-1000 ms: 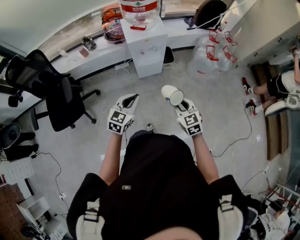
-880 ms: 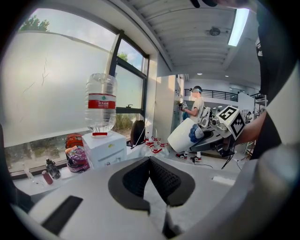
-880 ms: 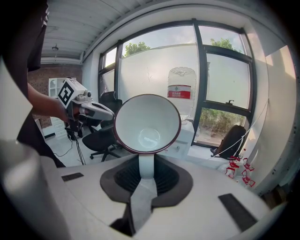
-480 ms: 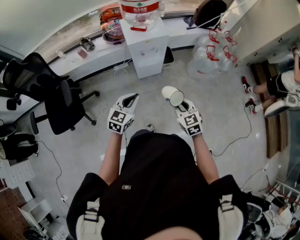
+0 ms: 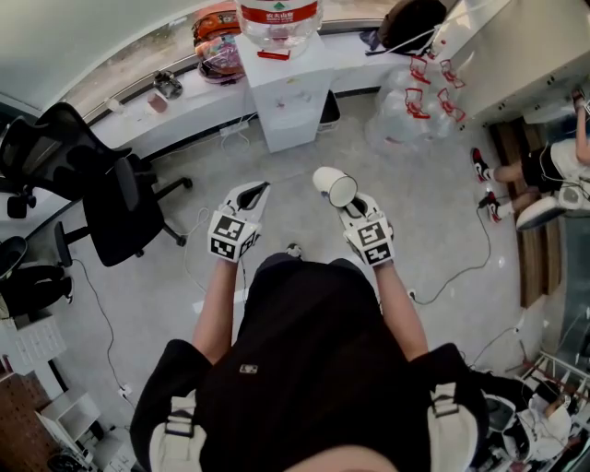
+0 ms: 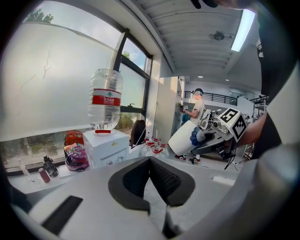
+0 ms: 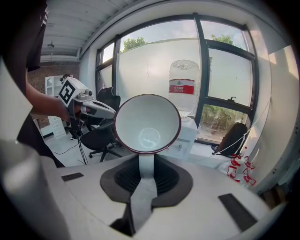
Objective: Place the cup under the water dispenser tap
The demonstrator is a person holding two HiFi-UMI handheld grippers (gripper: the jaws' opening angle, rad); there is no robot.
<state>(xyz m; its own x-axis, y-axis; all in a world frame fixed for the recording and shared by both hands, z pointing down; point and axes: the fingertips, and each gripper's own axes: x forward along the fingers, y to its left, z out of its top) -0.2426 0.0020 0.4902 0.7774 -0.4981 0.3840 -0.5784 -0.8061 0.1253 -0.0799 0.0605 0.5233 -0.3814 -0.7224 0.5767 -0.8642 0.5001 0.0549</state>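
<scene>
Grey concrete floor point(image 5: 166, 304) fills the head view, with a white box-shaped water dispenser point(image 5: 293, 92) against the far wall, a clear plastic bottle point(image 5: 277, 17) upended on top, and a black office chair point(image 5: 101, 198) at the left. The person stands well back from the dispenser. The right gripper point(image 5: 348, 208) holds a white ceramic cup with a dark red rim point(image 5: 334, 186) out in front. The left gripper point(image 5: 258, 191) is beside it, carrying nothing.

In the left gripper view, the left gripper point(image 6: 150, 164) has its ribbed pads pressed together with nothing between them. Far off stand the water dispenser point(image 6: 107, 146) and its bottle point(image 6: 105, 98); at the right, the cup point(image 6: 186, 137) lies on its side in the other gripper.

In the right gripper view, the right gripper point(image 7: 146, 172) is clamped on the cup's handle point(image 7: 146, 165), and the cup point(image 7: 147, 123) opens towards the camera. The water dispenser point(image 7: 190, 136) shows behind it, apart.

The pickup looks done. The carry to the dispenser, uprighting the cup and setting it under the tap are left; the tap itself is too small to make out.
</scene>
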